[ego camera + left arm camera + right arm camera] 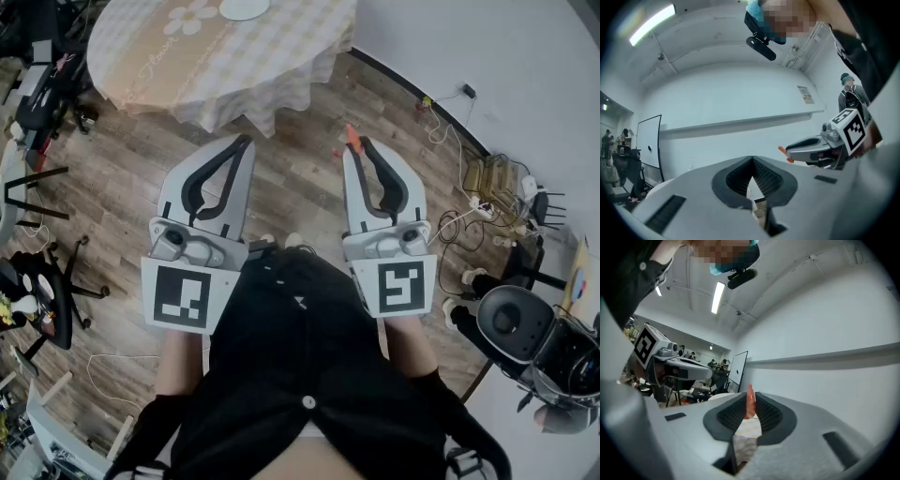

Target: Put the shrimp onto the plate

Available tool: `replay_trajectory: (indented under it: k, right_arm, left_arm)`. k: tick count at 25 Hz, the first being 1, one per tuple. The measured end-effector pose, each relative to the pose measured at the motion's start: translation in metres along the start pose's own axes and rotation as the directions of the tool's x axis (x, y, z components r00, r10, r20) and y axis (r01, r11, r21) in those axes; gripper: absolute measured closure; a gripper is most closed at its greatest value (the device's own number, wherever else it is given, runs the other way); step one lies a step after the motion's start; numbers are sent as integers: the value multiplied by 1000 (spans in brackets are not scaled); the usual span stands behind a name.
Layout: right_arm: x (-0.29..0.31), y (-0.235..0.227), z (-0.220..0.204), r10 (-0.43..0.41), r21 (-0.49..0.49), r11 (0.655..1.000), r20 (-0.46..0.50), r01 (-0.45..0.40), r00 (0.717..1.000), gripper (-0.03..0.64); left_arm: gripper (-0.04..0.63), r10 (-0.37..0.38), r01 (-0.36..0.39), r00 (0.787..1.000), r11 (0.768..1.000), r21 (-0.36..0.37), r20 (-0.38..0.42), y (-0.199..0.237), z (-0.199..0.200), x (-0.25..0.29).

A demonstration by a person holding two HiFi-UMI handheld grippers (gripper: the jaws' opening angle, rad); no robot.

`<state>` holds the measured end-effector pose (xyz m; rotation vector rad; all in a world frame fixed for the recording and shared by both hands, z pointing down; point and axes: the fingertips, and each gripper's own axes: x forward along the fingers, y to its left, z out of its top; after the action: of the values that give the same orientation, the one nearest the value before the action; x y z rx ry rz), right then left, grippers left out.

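My right gripper (356,145) has its jaws closed on the shrimp (351,137), pinched right at the tips. In the right gripper view the shrimp (750,403) stands upright between the two ribbed pads, its pale orange end poking out past them. My left gripper (245,142) has its jaws closed too, tips meeting, and nothing between them in the left gripper view (752,160). I hold both grippers side by side in front of my body, over the wooden floor (300,178). The round table (178,70) with its checked cloth is ahead of both tips, well apart from them. The white plate (244,7) sits on its far side, at the picture's top edge.
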<state>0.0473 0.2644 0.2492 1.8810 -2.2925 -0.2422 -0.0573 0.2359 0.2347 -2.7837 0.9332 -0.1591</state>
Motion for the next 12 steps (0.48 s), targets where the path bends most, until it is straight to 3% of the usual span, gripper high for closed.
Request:
replay_trajectory:
  k: [12]
  right_arm:
    - [-7,-8,6,12,7,1000,29,-12,1000,569]
  left_arm:
    - [594,22,-22,1000,1000,1,-8,-8,5,0]
